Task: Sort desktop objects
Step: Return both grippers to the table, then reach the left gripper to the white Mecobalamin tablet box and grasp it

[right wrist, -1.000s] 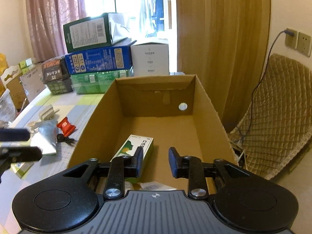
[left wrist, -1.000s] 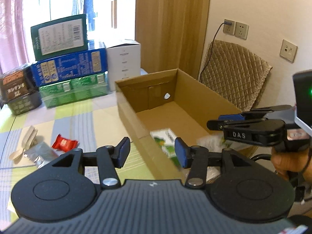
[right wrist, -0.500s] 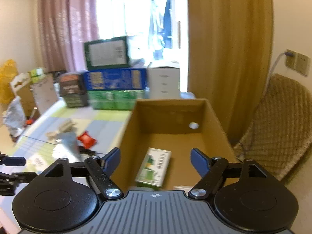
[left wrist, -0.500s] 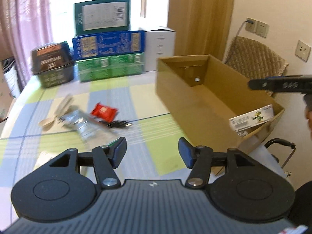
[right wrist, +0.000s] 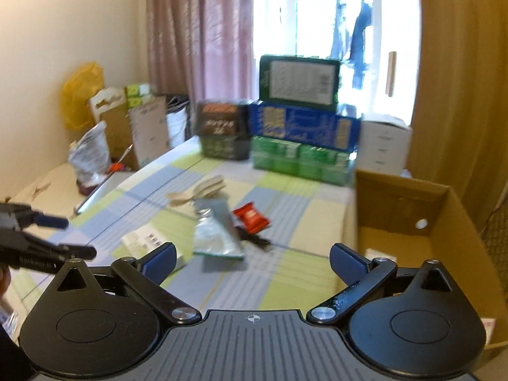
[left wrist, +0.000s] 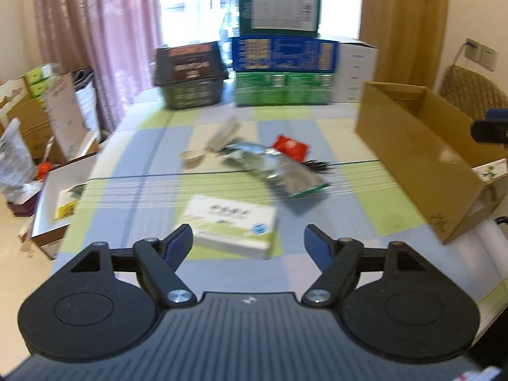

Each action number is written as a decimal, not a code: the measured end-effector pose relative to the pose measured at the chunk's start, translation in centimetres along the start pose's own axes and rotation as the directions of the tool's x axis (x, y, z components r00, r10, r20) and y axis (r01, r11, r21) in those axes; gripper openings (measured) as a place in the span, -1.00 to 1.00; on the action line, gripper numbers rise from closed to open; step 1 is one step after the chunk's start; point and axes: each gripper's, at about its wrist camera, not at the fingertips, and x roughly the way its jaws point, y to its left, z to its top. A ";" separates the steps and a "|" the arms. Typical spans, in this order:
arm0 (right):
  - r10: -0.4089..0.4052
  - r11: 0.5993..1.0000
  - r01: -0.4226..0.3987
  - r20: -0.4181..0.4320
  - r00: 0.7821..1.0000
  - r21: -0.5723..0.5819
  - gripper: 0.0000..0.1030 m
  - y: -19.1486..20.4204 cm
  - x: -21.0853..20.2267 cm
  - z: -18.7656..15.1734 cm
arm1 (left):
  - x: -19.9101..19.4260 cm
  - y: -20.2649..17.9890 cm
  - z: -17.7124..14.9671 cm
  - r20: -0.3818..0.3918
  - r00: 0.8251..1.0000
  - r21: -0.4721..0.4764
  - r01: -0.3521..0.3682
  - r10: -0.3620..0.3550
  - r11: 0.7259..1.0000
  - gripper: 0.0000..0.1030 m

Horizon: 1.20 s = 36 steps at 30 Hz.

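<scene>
On the checked green, blue and cream tablecloth (left wrist: 152,165) in front of you lie the loose things to sort. Nearest your left gripper (left wrist: 248,238) is a flat white and green carton (left wrist: 233,222), lying just beyond the fingertips; the jaws are opening and hold nothing, and the carton is not between the pads. Further back, near the middle of the cloth, a silver foil pouch (left wrist: 279,171) lies flat, with a red snack packet (left wrist: 290,147) touching its far edge and a small black object (left wrist: 317,165), too blurred to name, just beside it. Pale wooden spoons (left wrist: 203,154) rest to the left of the pouch.

To the right stands an open cardboard box (left wrist: 422,165) at the table's edge, with a white and green carton (left wrist: 489,170) showing at its near end. Your right gripper (right wrist: 252,258) hovers over the cloth beside this cardboard box (right wrist: 400,209), its jaws opening very wide and empty. In its view the foil pouch (right wrist: 216,235), the red packet (right wrist: 250,217) and the carton (right wrist: 149,243) lie ahead, and the left gripper (right wrist: 76,238) enters from the left.

Stacked product boxes (left wrist: 279,66) line the far end of the table before the window.
</scene>
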 end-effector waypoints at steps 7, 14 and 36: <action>0.033 0.999 -0.034 -0.073 0.997 -0.011 0.96 2.3 3.1 -2.0 | 0.3 3.5 -1.3 -0.012 0.999 -0.006 -0.033 0.033 0.999 0.86; 0.048 0.999 -0.046 -0.117 0.992 0.016 0.96 2.6 5.9 -3.8 | 3.2 4.3 -1.9 -0.048 0.999 0.019 0.004 -0.003 1.000 0.97; 0.086 0.996 -0.084 -0.200 0.976 0.020 0.96 3.4 12.6 -6.6 | 11.6 4.0 -1.1 -0.154 0.983 0.208 0.129 -0.097 0.970 0.97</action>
